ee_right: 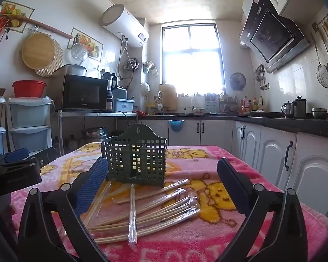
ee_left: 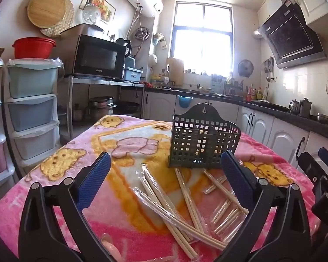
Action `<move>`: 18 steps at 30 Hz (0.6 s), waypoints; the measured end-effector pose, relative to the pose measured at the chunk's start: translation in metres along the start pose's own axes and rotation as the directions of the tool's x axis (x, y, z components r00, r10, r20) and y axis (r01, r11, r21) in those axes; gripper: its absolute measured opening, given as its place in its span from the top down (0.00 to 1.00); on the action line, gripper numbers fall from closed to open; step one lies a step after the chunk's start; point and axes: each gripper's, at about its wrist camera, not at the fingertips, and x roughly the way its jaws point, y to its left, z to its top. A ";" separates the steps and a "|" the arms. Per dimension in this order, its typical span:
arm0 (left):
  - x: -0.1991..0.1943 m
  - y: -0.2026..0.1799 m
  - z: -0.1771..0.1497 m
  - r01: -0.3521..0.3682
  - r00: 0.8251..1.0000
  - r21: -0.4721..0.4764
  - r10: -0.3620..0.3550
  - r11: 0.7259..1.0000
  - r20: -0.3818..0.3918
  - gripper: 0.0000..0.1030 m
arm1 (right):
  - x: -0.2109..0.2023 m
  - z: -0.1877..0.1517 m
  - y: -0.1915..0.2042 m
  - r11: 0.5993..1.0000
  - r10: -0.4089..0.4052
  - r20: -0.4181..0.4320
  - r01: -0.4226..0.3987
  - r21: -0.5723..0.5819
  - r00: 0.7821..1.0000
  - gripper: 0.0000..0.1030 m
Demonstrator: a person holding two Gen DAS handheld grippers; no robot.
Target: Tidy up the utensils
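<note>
A dark green perforated utensil holder (ee_left: 204, 138) (ee_right: 136, 157) stands upright on a table under a pink bear-print blanket (ee_left: 81, 163) (ee_right: 210, 198). Several pairs of wooden chopsticks in clear wrappers (ee_left: 185, 198) (ee_right: 150, 209) lie scattered in front of it. My left gripper (ee_left: 165, 161) hovers open above the chopsticks, nothing between its blue pads. My right gripper (ee_right: 161, 172) is also open and empty, just short of the pile and the holder. The right gripper (ee_left: 321, 179) shows at the left wrist view's right edge; the left gripper (ee_right: 17, 163) shows at the right wrist view's left edge.
Stacked plastic drawers (ee_left: 30, 109) stand left of the table. A microwave (ee_left: 98, 57) sits on a steel shelf behind them. Kitchen counter and white cabinets (ee_right: 273, 152) run along the back and right, close to the table's right edge.
</note>
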 end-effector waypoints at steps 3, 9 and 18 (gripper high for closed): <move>0.000 0.000 0.000 0.001 1.000 -0.002 -0.001 1.000 -0.006 0.10 | 0.001 0.000 0.000 1.000 0.001 -0.002 -0.001 0.005 1.000 0.06; 0.002 -0.002 -0.002 0.004 1.000 -0.006 -0.004 1.000 -0.012 0.10 | 0.006 -0.001 -0.001 1.000 -0.003 -0.011 0.004 0.016 1.000 0.06; 0.002 -0.006 -0.006 0.002 1.000 0.000 -0.002 1.000 -0.011 0.10 | 0.005 -0.001 0.000 1.000 -0.001 -0.015 0.001 0.019 1.000 0.06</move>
